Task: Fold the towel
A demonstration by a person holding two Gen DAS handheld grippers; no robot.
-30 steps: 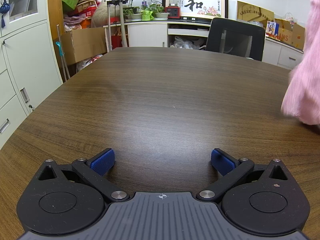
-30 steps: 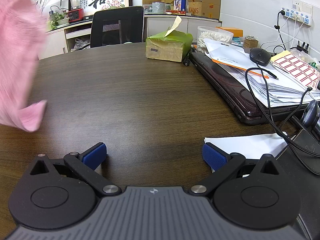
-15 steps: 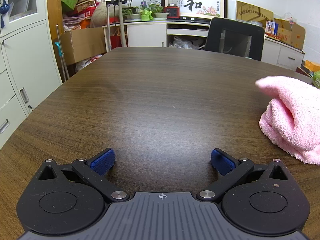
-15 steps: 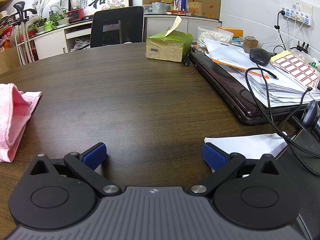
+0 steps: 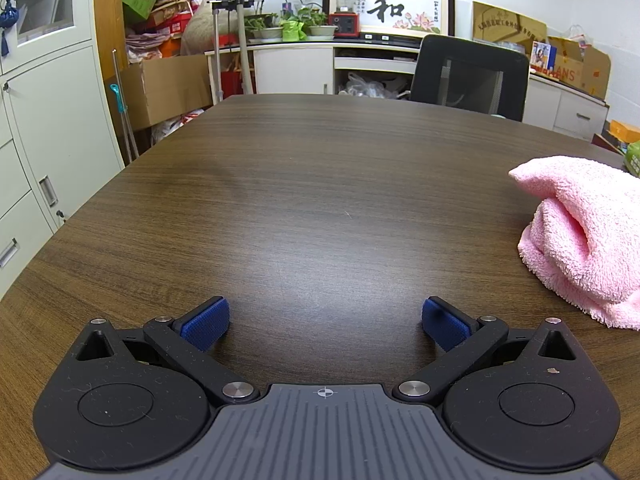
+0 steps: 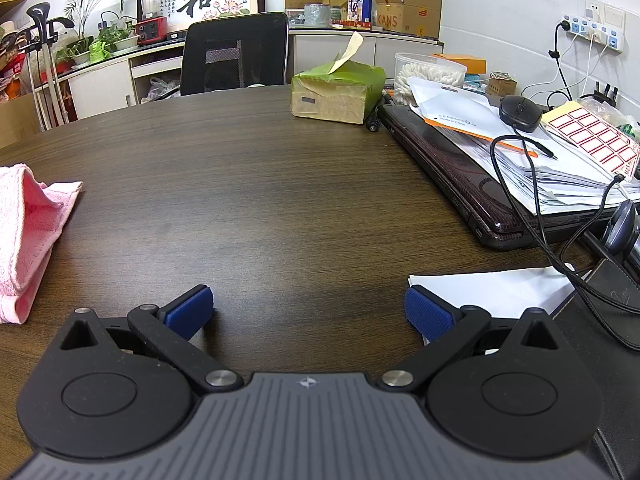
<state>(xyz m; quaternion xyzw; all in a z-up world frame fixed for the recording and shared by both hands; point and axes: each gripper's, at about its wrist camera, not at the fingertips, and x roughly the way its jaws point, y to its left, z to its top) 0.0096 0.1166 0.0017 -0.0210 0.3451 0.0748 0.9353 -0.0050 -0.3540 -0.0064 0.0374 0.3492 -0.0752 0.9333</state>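
A pink fluffy towel [image 5: 588,236] lies crumpled in a heap on the dark wooden table [image 5: 320,184], at the right edge of the left wrist view. The same towel [image 6: 24,236] shows at the left edge of the right wrist view. My left gripper [image 5: 325,322] rests low over the table, open, with nothing between its blue pads; the towel is to its right, apart from it. My right gripper [image 6: 308,310] is also open and holds nothing, with the towel off to its left.
A laptop [image 6: 460,168] piled with papers, cables and a mouse [image 6: 520,113] fills the table's right side. White paper [image 6: 492,292] lies by my right fingertip. A green tissue box [image 6: 338,92] and a black chair [image 6: 234,60] stand at the far edge. Cabinets [image 5: 48,152] line the left.
One second ago the towel was blurred and up in the air between the two views; it has dropped onto the table and now lies still. Both grippers have stayed put and open.
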